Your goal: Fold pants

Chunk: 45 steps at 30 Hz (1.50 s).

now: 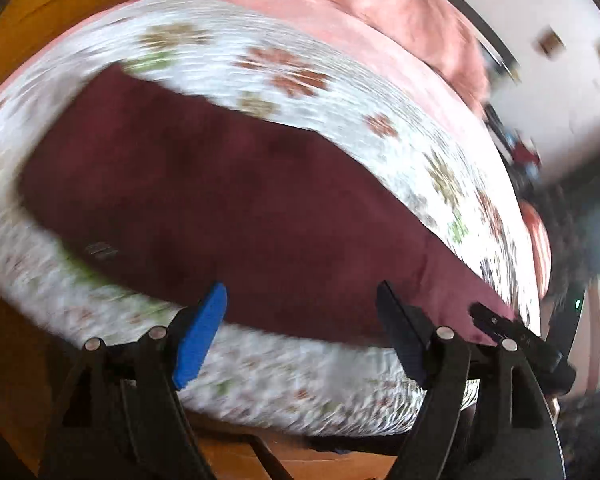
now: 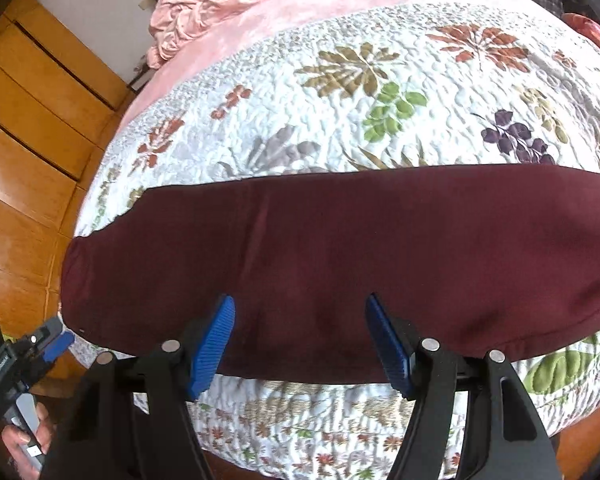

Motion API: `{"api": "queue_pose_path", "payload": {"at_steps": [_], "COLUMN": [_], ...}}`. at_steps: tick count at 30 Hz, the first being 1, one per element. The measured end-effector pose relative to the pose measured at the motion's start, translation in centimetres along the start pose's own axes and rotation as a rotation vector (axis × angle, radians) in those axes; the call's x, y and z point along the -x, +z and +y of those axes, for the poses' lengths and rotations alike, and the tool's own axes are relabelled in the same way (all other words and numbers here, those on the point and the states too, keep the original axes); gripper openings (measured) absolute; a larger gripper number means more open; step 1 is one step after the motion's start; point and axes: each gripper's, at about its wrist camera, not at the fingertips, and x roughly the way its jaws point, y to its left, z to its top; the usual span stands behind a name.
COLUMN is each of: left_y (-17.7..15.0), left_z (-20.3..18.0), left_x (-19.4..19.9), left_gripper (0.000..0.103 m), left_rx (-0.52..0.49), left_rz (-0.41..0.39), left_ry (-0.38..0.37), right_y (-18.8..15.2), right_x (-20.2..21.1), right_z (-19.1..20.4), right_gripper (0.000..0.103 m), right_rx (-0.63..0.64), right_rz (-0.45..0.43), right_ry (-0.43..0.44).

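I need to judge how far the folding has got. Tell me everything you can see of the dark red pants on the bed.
The dark red pants are a plain, soft-looking knit cloth, lying flat as one long band across the white floral quilt, apparently already folded lengthwise. One end is rounded near the bed's edge; the other runs out of the right wrist view. The surface is smooth, with faint creases. Only the quilt touches them: both the left gripper and right gripper are open above them, holding nothing.
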Motion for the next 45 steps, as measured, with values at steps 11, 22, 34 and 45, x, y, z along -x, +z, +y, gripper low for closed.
{"api": "queue_pose_path", "payload": {"at_steps": [11, 22, 34, 45], "left_y": [-1.1, -3.4, -3.9, -4.2], "left_z": [-4.1, -13.4, -12.8, -12.2], "left_x": [-9.2, -12.3, -13.8, -14.1], "left_gripper": [0.077, 0.083, 0.085, 0.089], "left_rx": [-0.2, -0.351, -0.329, -0.355], "left_rz": [0.157, 0.193, 0.234, 0.232], "left_ry": [0.14, 0.021, 0.078, 0.075], "right_y": [-0.8, -3.9, -1.9, 0.2], "right_x": [0.5, 9.7, 6.8, 12.8], "right_z": [-3.6, -22.4, -27.9, -22.5], "right_gripper": [0.068, 0.076, 0.04, 0.019], "right_rx": [-0.01, -0.497, -0.637, -0.301], "right_rz": [0.019, -0.145, -0.256, -0.488], "right_ry": [0.017, -0.031, 0.068, 0.234]}}
